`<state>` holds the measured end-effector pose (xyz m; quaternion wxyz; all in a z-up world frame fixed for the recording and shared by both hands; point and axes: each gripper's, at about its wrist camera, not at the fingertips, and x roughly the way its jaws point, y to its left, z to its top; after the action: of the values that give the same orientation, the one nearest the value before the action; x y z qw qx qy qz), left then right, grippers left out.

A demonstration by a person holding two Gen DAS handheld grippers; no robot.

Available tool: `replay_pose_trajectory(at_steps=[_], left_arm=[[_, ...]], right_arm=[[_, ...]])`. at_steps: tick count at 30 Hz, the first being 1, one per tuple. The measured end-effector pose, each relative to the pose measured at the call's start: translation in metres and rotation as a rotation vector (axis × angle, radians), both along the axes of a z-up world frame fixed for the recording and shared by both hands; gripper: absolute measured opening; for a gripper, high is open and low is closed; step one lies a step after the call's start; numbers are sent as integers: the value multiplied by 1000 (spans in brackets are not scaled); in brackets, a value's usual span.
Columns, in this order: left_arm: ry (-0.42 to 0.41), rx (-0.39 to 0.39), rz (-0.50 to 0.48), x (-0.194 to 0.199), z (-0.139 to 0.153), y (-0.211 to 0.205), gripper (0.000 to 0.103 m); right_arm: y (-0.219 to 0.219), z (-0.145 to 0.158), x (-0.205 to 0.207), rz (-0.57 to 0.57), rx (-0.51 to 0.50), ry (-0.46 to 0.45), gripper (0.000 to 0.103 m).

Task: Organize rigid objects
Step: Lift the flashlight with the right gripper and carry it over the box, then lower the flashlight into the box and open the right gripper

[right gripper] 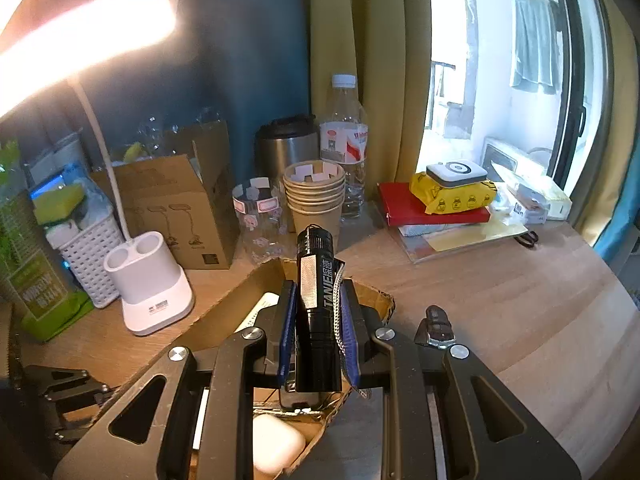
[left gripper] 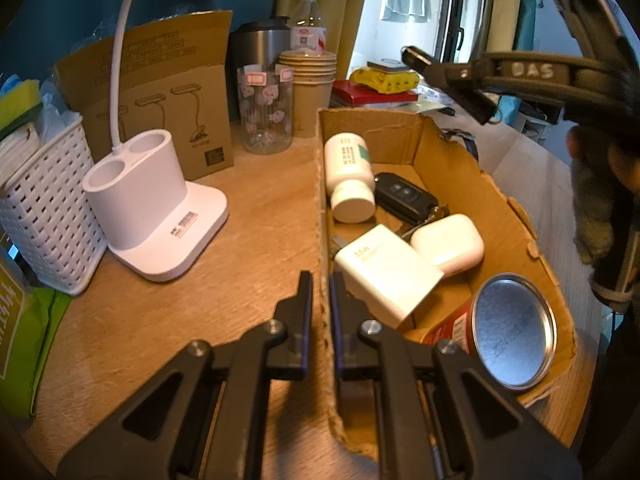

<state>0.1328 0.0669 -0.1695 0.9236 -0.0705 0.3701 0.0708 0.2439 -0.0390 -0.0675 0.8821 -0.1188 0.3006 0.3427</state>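
My left tongs (left gripper: 320,280) pinch the near-left wall of the cardboard box (left gripper: 452,160), one finger outside and one inside, nearly together on the card. Just beyond them in the box lie a red can (left gripper: 500,332) on its side with its silver end toward me, a white charger (left gripper: 386,270), a white earbud case (left gripper: 448,244), a black car key (left gripper: 404,196) partly hidden under the case, and a white pill bottle (left gripper: 348,176) on its side.

My right tongs (right gripper: 318,300) are clamped on a black flashlight (right gripper: 318,304), which stands up between the pads, its grey cord trailing down one side. They hang above the box (right gripper: 224,316); my own frame hides most of the inside, with only the earbud case (right gripper: 276,444) showing below. A small dark and silver thing (right gripper: 434,328) lies on the wooden surface (right gripper: 520,300) just right of the box; I cannot make out what it is.

Farther left stand a white lamp base (left gripper: 156,216) and a white basket (left gripper: 48,216), cut off at the edge. Along the back are a brown carton (left gripper: 160,92), a printed glass (left gripper: 264,112), stacked paper cups (left gripper: 312,84), a steel mug (left gripper: 260,48), a water bottle (left gripper: 308,20), and a yellow pack (right gripper: 452,194) on a red book (right gripper: 404,208).
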Motion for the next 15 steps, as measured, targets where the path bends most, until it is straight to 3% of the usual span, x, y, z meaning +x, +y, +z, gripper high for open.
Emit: replay_pose_trajectory(at_steps=[15], left_arm=[[0,1,0,0,0,-1,9]], right_arm=[[23,-47,24,-12,-156,45,23]])
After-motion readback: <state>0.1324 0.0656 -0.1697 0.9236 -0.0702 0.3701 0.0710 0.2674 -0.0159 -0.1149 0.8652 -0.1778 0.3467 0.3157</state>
